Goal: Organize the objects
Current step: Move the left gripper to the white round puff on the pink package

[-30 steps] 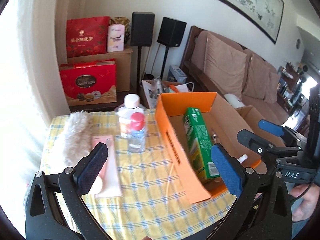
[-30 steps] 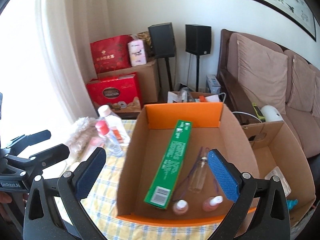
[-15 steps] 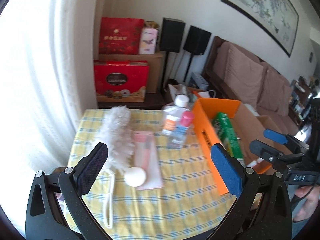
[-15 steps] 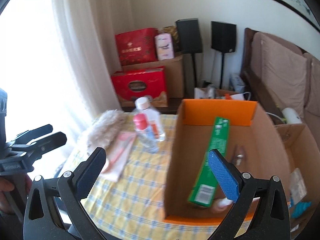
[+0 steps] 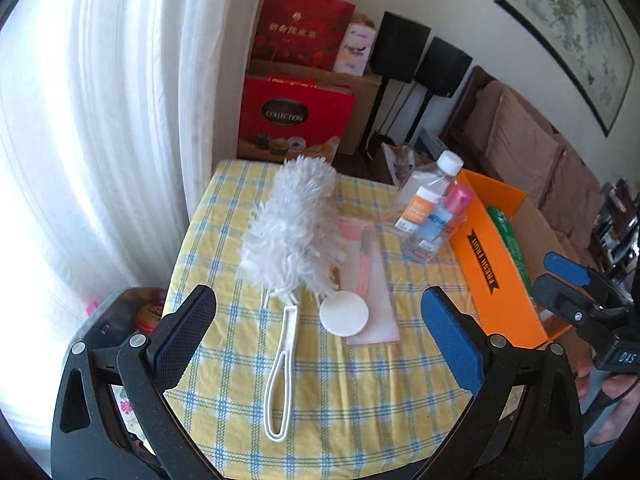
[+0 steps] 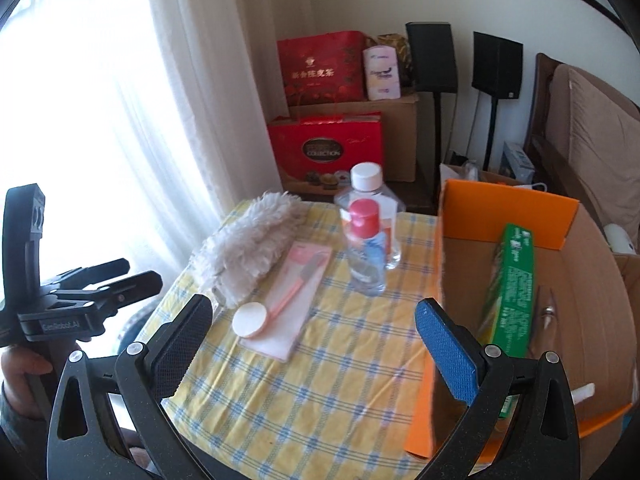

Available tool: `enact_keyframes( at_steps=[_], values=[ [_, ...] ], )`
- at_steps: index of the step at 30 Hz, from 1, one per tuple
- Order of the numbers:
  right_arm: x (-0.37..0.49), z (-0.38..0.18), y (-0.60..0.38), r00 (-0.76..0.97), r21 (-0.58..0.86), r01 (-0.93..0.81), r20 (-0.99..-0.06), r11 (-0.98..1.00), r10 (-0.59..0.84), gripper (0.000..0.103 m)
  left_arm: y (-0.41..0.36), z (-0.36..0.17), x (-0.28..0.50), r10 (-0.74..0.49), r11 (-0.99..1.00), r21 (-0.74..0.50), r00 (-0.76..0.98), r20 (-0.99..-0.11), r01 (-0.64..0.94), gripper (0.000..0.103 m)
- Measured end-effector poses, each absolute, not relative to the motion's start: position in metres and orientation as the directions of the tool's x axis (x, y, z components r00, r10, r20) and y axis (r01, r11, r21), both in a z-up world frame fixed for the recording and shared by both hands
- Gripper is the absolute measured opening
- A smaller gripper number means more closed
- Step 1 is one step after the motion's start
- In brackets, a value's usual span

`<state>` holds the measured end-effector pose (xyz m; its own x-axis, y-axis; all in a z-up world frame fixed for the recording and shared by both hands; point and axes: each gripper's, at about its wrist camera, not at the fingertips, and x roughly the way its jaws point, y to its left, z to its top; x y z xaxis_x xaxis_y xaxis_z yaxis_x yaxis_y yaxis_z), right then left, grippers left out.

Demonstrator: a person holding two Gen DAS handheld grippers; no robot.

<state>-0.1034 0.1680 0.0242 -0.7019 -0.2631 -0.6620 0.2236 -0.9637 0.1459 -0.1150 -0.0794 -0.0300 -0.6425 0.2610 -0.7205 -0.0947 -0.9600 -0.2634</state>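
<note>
Black-armed and blue-padded, our left gripper (image 5: 318, 338) hangs with its jaws apart and empty above the yellow checked tablecloth (image 5: 340, 400); our right gripper (image 6: 312, 344) gapes likewise. The white fluffy duster with its looped plastic handle (image 5: 290, 248) lies dead ahead of the left, its long axis running away from us, handle nearest, so the left seems better placed. Farther right sits the orange cardboard box (image 5: 494, 276).

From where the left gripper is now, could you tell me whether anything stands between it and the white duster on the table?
Nothing visible does. The left gripper is open above the checked tablecloth, and the duster lies ahead with its loop handle towards the gripper. The round white pad lies beside the handle, not across it.
</note>
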Motion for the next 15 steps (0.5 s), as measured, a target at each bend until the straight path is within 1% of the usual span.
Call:
enact_keyframes(
  at_steps=[5, 7, 9, 11, 12, 14, 15],
  values=[
    [-0.109, 0.007, 0.157, -0.691, 0.139, 0.221, -0.676, -0.965, -0.256, 0.099, -0.076, -0.053, -0.112, 0.284, -0.956, -0.265, -0.618, -0.733, -0.126, 0.095],
    [-0.109, 0.003, 0.157, -0.692, 0.150, 0.209, -0.675, -0.966, -0.254, 0.095, -0.070, -0.060, -0.112, 0.293, -0.955, -0.261, -0.607, -0.738, -0.144, 0.092],
    [-0.108, 0.001, 0.159, -0.696, 0.165, 0.197, -0.671, -0.966, -0.257, 0.094, -0.062, -0.068, -0.113, 0.305, -0.952, -0.260, -0.593, -0.745, -0.163, 0.087],
    [-0.106, 0.001, 0.162, -0.702, 0.173, 0.186, -0.666, -0.967, -0.254, 0.093, -0.051, -0.075, -0.116, 0.308, -0.952, -0.247, -0.577, -0.757, -0.184, 0.076],
    [-0.105, 0.002, 0.165, -0.702, 0.178, 0.181, -0.666, -0.967, -0.254, 0.092, -0.046, -0.077, -0.118, 0.307, -0.952, -0.238, -0.569, -0.763, -0.193, 0.073],
    [-0.106, 0.001, 0.169, -0.700, 0.190, 0.173, -0.667, -0.966, -0.257, 0.089, -0.035, -0.084, -0.123, 0.305, -0.952, -0.224, -0.555, -0.774, -0.211, 0.064],
    [-0.107, 0.000, 0.172, -0.696, 0.197, 0.170, -0.669, -0.966, -0.259, 0.088, -0.031, -0.086, -0.125, 0.303, -0.952, -0.219, -0.550, -0.778, -0.215, 0.062]
  ],
)
